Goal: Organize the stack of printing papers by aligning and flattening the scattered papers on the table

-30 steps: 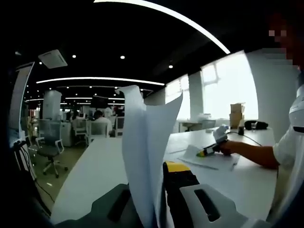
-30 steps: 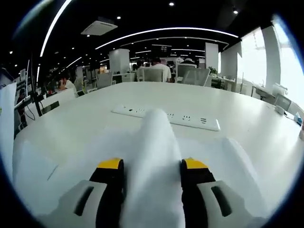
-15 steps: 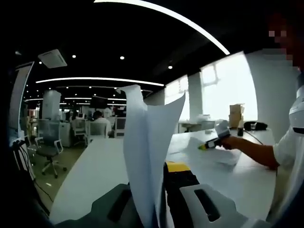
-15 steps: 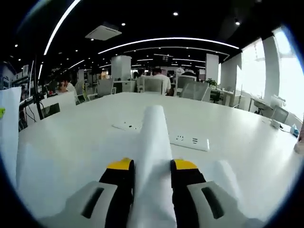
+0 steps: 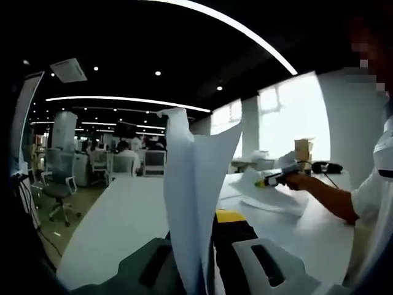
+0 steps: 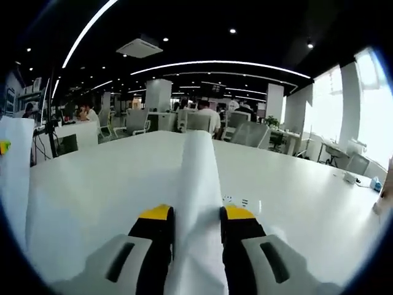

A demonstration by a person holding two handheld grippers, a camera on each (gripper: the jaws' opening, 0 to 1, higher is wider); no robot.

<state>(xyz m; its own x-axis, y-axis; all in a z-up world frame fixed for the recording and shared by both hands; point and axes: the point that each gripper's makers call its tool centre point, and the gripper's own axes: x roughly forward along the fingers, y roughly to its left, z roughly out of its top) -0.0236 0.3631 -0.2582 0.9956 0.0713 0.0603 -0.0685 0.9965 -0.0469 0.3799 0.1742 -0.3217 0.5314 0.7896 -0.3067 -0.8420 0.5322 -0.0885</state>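
Rising higher off the surface [image 6: 319,203], both hand-held grippers, left [image 5: 206,236] and right [image 6: 196,230], are clamping paper sheets [image 6: 198,203].

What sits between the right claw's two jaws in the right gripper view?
A bent-up white sheet of paper, pinched between the jaws of the right claw and rising above the white table.

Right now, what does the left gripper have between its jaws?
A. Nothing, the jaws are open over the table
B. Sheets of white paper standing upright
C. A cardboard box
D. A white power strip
B: in the left gripper view, white paper sheets rise upright from between the jaws of the left gripper, above the white table.
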